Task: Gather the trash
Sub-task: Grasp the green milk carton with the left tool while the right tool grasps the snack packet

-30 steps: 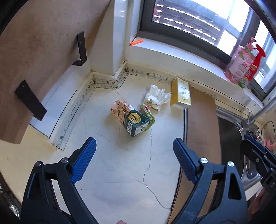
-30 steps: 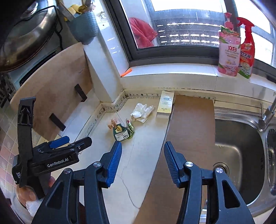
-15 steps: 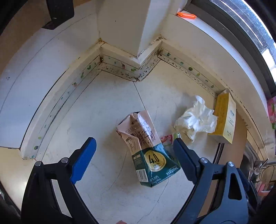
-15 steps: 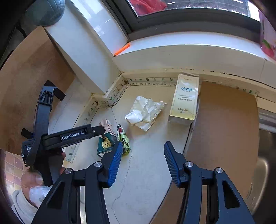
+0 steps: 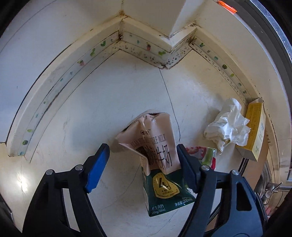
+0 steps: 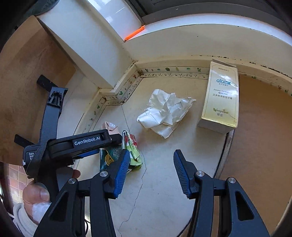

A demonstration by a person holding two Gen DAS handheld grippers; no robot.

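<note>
A crushed pink and green milk carton (image 5: 157,156) lies on the cream counter. My left gripper (image 5: 141,164) is open around it: the right finger touches its side, the left finger stands apart. A small green and red wrapper (image 5: 206,156) lies just right of the carton. A crumpled white paper (image 5: 228,129) and a yellow toothpaste box (image 5: 255,127) lie further right. In the right wrist view my right gripper (image 6: 151,165) is open and empty above the counter, short of the paper (image 6: 166,111) and the box (image 6: 220,98). The left gripper (image 6: 73,144) covers most of the carton (image 6: 109,127) there; the wrapper (image 6: 132,147) shows beside it.
The counter ends in a tiled corner with a wall pillar (image 5: 155,16). A brown board (image 6: 261,145) lies on the right, under the box's edge. Another brown board (image 6: 27,82) leans at the left. An orange object (image 6: 134,32) lies on the window sill.
My left gripper has moved forward and down until its fingers stand on both sides of the milk carton. My right gripper has moved closer to the counter and the trash.
</note>
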